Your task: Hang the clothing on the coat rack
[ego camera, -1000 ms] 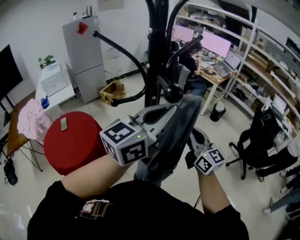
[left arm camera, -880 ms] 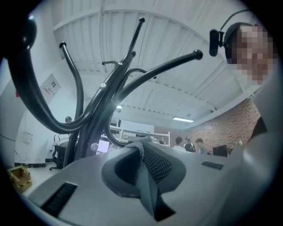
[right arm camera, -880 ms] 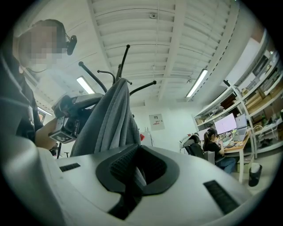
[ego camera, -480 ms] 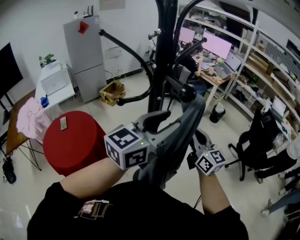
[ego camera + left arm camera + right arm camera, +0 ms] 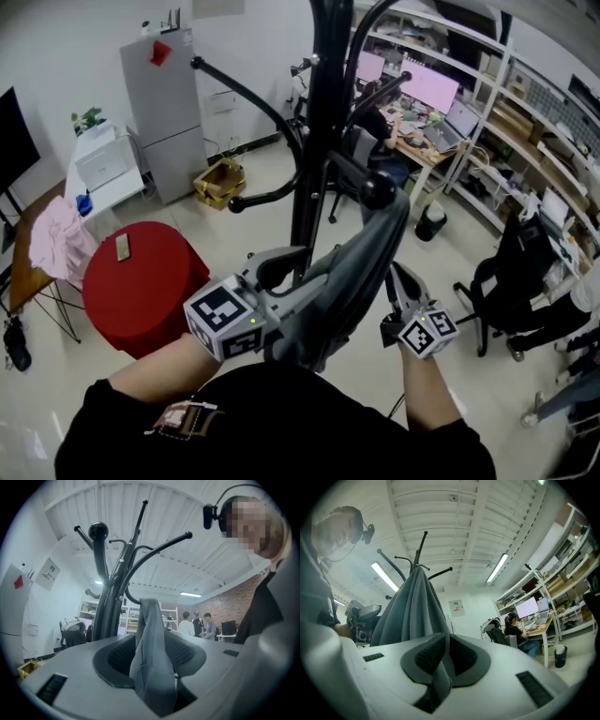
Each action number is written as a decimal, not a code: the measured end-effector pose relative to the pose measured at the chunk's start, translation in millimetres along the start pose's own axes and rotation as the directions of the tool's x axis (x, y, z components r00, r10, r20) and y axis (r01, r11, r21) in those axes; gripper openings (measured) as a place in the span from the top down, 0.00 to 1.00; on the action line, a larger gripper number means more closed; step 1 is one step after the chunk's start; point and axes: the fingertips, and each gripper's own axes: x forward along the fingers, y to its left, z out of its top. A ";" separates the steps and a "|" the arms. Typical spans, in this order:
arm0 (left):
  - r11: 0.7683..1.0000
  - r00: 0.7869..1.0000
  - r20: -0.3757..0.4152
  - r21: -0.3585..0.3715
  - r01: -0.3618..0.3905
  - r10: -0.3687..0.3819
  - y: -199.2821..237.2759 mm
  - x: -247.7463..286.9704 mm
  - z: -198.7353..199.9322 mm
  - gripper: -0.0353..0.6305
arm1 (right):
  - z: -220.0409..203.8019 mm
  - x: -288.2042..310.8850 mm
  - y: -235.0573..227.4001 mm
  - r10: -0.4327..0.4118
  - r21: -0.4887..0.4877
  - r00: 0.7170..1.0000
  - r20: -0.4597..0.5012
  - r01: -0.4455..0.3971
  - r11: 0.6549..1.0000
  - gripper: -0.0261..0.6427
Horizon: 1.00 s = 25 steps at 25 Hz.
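A grey garment (image 5: 361,262) drapes from a ball-tipped arm (image 5: 378,190) of the black coat rack (image 5: 314,141) and hangs down between my two grippers. My left gripper (image 5: 298,274) is low on the left. Its jaws stand wide, and the garment (image 5: 152,658) runs loosely between them without being pressed. The rack's pole (image 5: 108,604) rises just behind. My right gripper (image 5: 398,278) is on the right, pinching a thin fold of the garment (image 5: 415,606) between its pads (image 5: 425,656) while its jaws are starting to open.
A red round table (image 5: 141,281) with a phone (image 5: 122,247) stands to the left, beside a pink cloth (image 5: 52,234). A grey cabinet (image 5: 169,103) and a cardboard box (image 5: 220,178) are behind it. On the right are a desk with monitors (image 5: 427,94), a seated person and a black office chair (image 5: 511,281).
My left gripper has let go of the garment and dropped down-left. The garment now hangs from the ball-tipped arm. The right gripper has hardly moved.
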 end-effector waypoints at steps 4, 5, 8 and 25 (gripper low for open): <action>0.998 1.000 0.016 0.061 0.003 -0.004 6.1 -10.0 -14.4 0.68 | -5.2 -23.3 -2.3 -0.041 -0.046 0.999 -0.025 0.040 0.998 0.91; 0.999 1.000 0.014 0.053 0.001 -0.002 9.9 -13.6 -18.1 0.68 | -5.4 -28.8 -1.2 -0.051 -0.062 0.998 -0.032 0.049 0.997 0.91; 1.000 1.000 0.005 0.015 -0.002 0.002 23.4 -27.7 -30.3 0.68 | -8.7 -45.8 6.6 -0.090 -0.104 0.994 -0.056 0.083 0.991 0.91; 0.993 0.994 -0.035 -0.058 0.099 -0.101 94.2 -176.8 -90.8 0.84 | -93.9 -21.8 212.8 0.046 -0.041 0.988 -0.145 -0.053 0.998 0.91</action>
